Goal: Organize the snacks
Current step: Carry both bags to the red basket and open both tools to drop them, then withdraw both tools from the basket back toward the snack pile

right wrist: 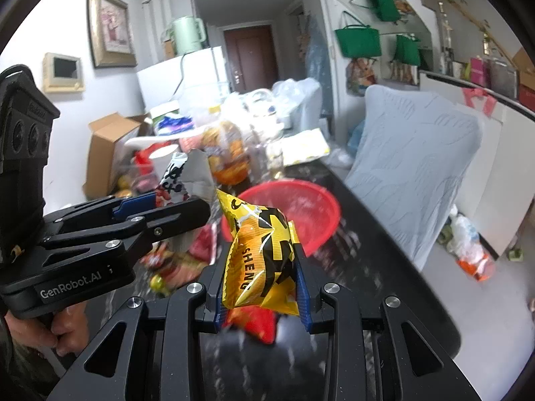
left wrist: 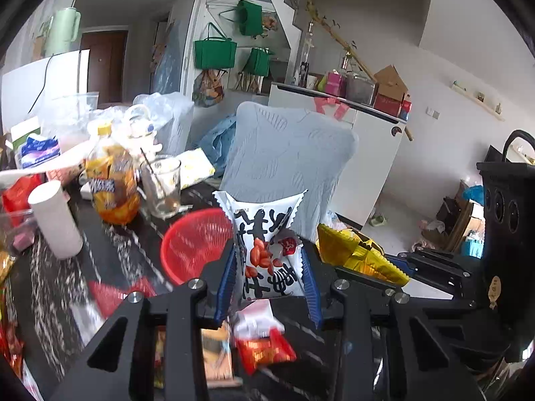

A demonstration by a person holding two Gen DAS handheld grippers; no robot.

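My left gripper (left wrist: 270,277) is shut on a white peanut snack packet (left wrist: 267,237) with black characters, held upright above the dark table. My right gripper (right wrist: 262,287) is shut on a yellow snack packet (right wrist: 260,260) printed with black letters. In the left wrist view the yellow packet (left wrist: 354,250) shows at the right, in the right gripper's blue pads. The right wrist view shows the left gripper (right wrist: 140,205) at the left with the white packet (right wrist: 187,177) in it. A red plastic basket (left wrist: 194,244) (right wrist: 301,210) sits on the table just beyond both packets.
Loose red and orange snack packets (left wrist: 264,344) lie on the dark marbled table (left wrist: 110,267) under the grippers. A white cup (left wrist: 57,220), an orange drink bottle (left wrist: 113,180), a glass (left wrist: 164,183) and plastic bags crowd the far left. A grey-covered chair (left wrist: 287,160) stands behind the basket.
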